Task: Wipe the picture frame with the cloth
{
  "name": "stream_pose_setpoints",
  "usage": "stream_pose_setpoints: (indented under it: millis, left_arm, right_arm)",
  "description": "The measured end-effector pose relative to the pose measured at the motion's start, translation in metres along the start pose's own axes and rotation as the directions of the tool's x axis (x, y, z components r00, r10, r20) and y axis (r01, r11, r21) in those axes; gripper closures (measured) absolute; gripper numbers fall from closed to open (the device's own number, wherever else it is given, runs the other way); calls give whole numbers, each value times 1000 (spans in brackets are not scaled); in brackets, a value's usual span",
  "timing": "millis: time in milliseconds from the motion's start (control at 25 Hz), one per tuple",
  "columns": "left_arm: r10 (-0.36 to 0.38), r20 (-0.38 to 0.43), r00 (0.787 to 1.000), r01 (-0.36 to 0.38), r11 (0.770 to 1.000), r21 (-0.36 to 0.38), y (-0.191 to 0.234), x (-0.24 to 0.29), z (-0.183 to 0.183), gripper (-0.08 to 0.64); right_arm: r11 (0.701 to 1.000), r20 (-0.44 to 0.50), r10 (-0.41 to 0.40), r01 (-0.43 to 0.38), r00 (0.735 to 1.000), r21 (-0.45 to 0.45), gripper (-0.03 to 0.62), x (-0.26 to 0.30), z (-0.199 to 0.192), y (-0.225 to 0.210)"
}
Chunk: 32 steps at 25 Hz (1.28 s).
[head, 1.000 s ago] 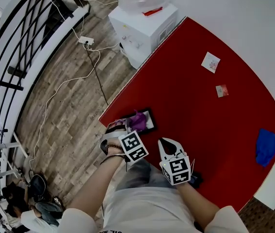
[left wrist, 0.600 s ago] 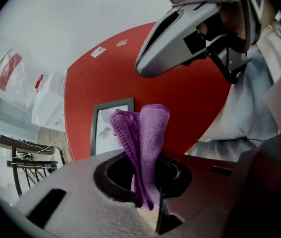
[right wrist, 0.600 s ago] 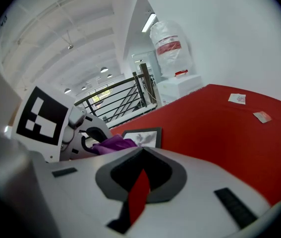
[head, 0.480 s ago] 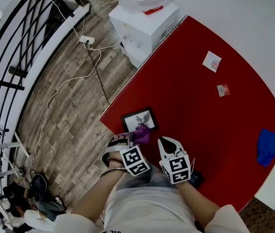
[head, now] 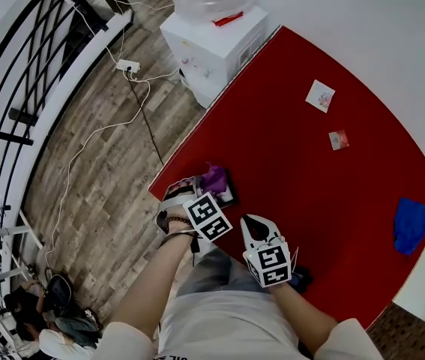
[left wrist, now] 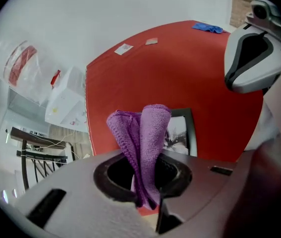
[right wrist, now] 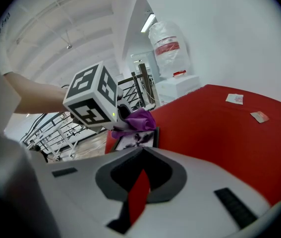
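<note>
While the picture frame (left wrist: 182, 133) lies flat at a corner of the red table (head: 309, 178), the purple cloth (left wrist: 147, 133) is over its edge, clamped tight between the jaws of the left gripper (left wrist: 145, 182). The right gripper (right wrist: 139, 192) hovers just beside, jaws nearly together, holding nothing.

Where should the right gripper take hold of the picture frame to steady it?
Probably the black right-hand rim of the picture frame, coming in low from the right: it lies flat on the table, and the cloth in the left gripper covers its left part.
</note>
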<state>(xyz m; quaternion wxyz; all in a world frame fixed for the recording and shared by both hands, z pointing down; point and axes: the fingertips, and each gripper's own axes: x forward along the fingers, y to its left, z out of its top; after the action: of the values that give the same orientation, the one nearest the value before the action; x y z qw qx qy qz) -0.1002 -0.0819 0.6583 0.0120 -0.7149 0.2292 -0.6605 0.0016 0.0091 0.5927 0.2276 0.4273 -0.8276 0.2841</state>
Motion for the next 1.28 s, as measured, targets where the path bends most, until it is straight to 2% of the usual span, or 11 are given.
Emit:
stream_pose_setpoints:
  millis: [240, 440, 640, 760, 920, 1120, 1280]
  left_arm:
    - [-29, -6, 1000, 29, 999, 19, -19, -1, -1, 499]
    - [-111, 15, 994, 110, 994, 28, -63, -14, -7, 499]
    - [-123, 26, 992, 120, 989, 85, -92, -28, -8, 499]
    - [-130, 31, 991, 126, 987, 95, -98, -31, -6, 499]
    - [-105, 39, 994, 103, 993, 64, -79, -27, -4, 499]
    - [-44, 30, 999, 44, 999, 3, -25, -15, 2, 499]
    - [-12, 13, 1000, 12, 1000, 11, 1, 1, 13, 499]
  right_arm:
    - [1000, 4, -5, 5, 1000, 5, 589, -1, 1, -3]
    - [1000, 3, -6, 6, 1000, 6, 588, 1, 2, -5]
    - [1000, 4, -6, 6, 1000, 10, 588, 2, 0, -7]
    - [1000, 6, -3, 3, 1000, 7, 588, 2, 1, -5]
    - [1000, 9, -5, 5, 1000, 8, 588, 2, 1, -6]
    - [1000, 13, -13, 13, 1000, 8, 588, -2, 1, -7]
    - [1000, 15, -21, 21, 1000, 12, 589, -4, 0, -12]
